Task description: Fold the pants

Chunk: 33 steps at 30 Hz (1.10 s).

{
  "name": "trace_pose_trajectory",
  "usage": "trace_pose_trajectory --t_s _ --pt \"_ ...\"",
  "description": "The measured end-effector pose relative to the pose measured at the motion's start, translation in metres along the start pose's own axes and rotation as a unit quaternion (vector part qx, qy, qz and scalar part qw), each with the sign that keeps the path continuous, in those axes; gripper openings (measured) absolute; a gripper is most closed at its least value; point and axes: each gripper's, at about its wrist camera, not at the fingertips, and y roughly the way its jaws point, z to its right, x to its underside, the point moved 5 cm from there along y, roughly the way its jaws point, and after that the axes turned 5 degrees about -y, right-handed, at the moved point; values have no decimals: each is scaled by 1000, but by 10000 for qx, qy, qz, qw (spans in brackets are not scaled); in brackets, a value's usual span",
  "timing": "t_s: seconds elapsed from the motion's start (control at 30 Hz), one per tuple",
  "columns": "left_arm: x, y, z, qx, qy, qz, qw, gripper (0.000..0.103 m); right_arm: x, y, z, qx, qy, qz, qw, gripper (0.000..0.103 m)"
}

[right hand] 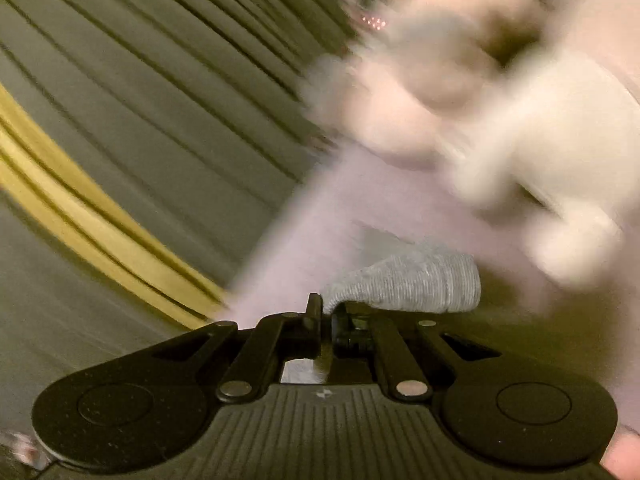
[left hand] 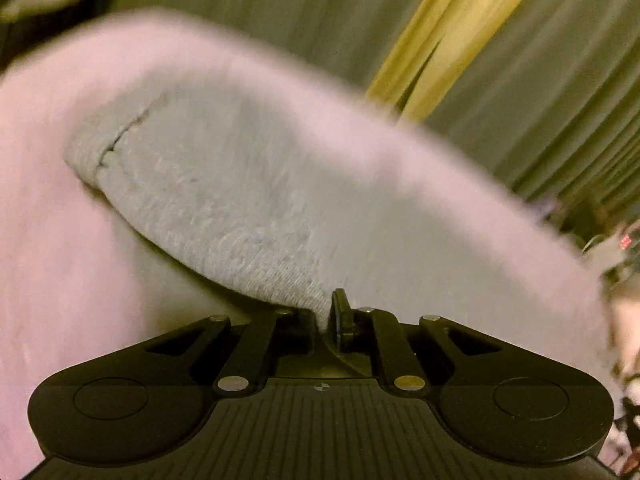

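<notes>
Pale grey-pink knit pants (left hand: 248, 184) fill the left wrist view, blurred by motion, lifted off the surface. My left gripper (left hand: 324, 312) is shut on a ribbed edge of the pants. In the right wrist view my right gripper (right hand: 326, 312) is shut on another ribbed grey edge (right hand: 416, 284) of the pants, and the rest of the fabric (right hand: 480, 120) hangs blurred to the upper right.
A grey-green ribbed surface (left hand: 540, 92) with a yellow stripe (left hand: 440, 40) lies behind the pants; it also shows in the right wrist view (right hand: 140, 100) with the yellow stripe (right hand: 80, 216). Small blurred objects (left hand: 624, 248) sit at the right edge.
</notes>
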Motion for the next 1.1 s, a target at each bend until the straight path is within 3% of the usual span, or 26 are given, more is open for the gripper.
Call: trace_pose_trajectory --t_s 0.07,0.2,0.27,0.3,0.43,0.5,0.57,0.7,0.8,0.87,0.9,0.93,0.97,1.03,1.07,1.1 --pt "14 21 -13 -181 -190 -235 9994 14 28 25 30 452 173 -468 9977 4" --pt "6 21 -22 -423 -501 85 9978 38 36 24 31 400 49 -393 9984 5" --pt "-3 15 -28 -489 -622 303 9964 55 31 23 28 230 113 -521 9983 10" --pt "-9 14 -32 -537 -722 425 9950 56 27 22 25 157 136 -500 9985 10" --pt "-21 19 -54 -661 -1245 462 9889 52 32 28 29 -25 229 -633 9977 15" --pt "-21 22 -66 -635 -1381 335 9878 39 38 35 32 -32 339 -678 9971 15" --pt "-27 24 -70 -688 -1373 319 9876 19 38 33 30 -6 352 -601 9976 7" --pt "-40 11 -59 -616 -1170 607 9894 15 30 11 20 -557 716 -303 9954 5" --pt "-29 -4 -49 -727 -599 902 9915 18 21 -4 20 -814 868 -56 9929 5" --pt "-29 7 -62 -1239 -649 602 9883 31 24 -5 18 -137 83 -61 9999 5" --pt "-27 13 -69 -1402 -772 433 9862 40 30 2 17 292 -359 -189 9988 6" --pt "-26 14 -75 -1497 -972 367 9833 56 36 7 17 724 -744 -358 9940 7" --pt "-25 9 -80 -1487 -1174 436 9809 61 42 9 17 1107 -1024 -419 9877 14" --pt "-25 -6 -82 -1441 -1315 582 9791 62 45 0 14 1221 -1164 -230 9854 19" --pt "-26 -14 -80 -1505 -1296 667 9778 65 44 -5 13 1402 -1176 -104 9831 32" --pt "-26 -25 -77 -1577 -1253 807 9762 69 43 -10 10 1510 -1227 15 9809 36"
